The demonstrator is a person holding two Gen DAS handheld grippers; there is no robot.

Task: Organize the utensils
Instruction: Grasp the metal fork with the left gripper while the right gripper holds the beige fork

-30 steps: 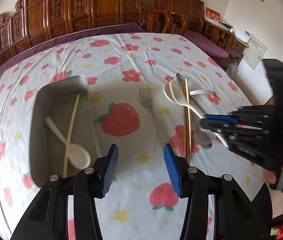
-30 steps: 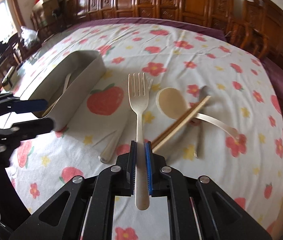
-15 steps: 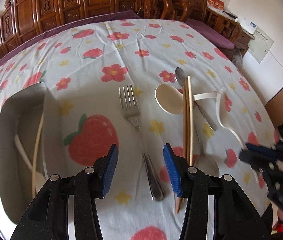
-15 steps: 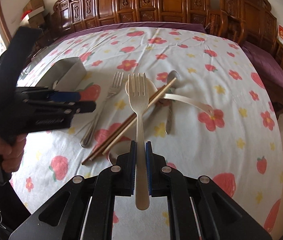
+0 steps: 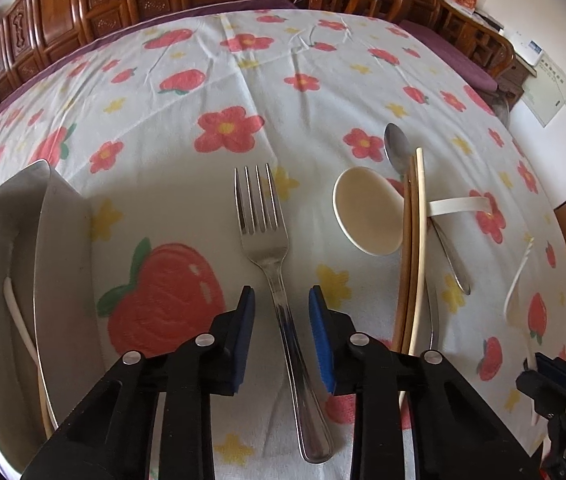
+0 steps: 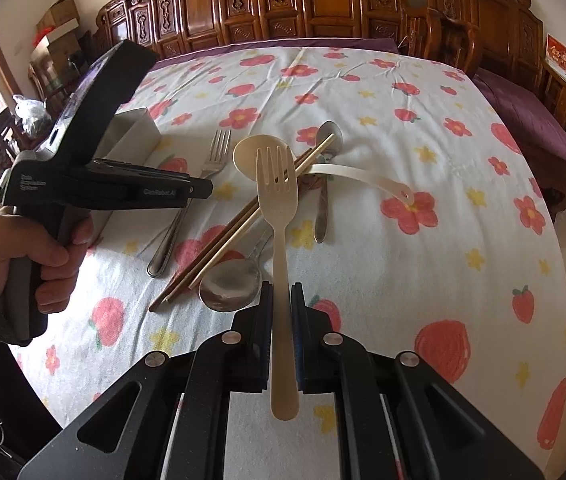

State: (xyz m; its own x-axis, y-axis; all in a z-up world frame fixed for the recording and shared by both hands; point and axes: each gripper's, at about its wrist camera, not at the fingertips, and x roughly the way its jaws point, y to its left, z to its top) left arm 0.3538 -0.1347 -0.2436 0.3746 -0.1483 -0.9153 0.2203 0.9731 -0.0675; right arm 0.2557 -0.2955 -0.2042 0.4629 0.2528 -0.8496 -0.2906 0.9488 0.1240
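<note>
Silver fork (image 5: 269, 256), cream fork (image 6: 279, 216), strawberry-and-flower tablecloth (image 5: 303, 52), seemingly blue-padded tongs (image 5: 281, 300).

Fork (image 5: 267, 248) between tray (image 5: 63, 280) – chopsticks (image 5: 413, 248)

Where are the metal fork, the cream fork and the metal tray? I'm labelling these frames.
metal fork (image 5: 261, 236), left wrist view, neck below the tines.
cream fork (image 6: 277, 184), right wrist view, base of the tines.
metal tray (image 5: 63, 248), left wrist view, outer side wall.

Forks: two, one metal fork (image 5: 263, 240) on the cloth; one beige fork (image 6: 279, 216) held. Spoons: two metal, one beige visible; chopsticks (image 5: 413, 256): count unclear; one metal tray (image 5: 63, 272).
</note>
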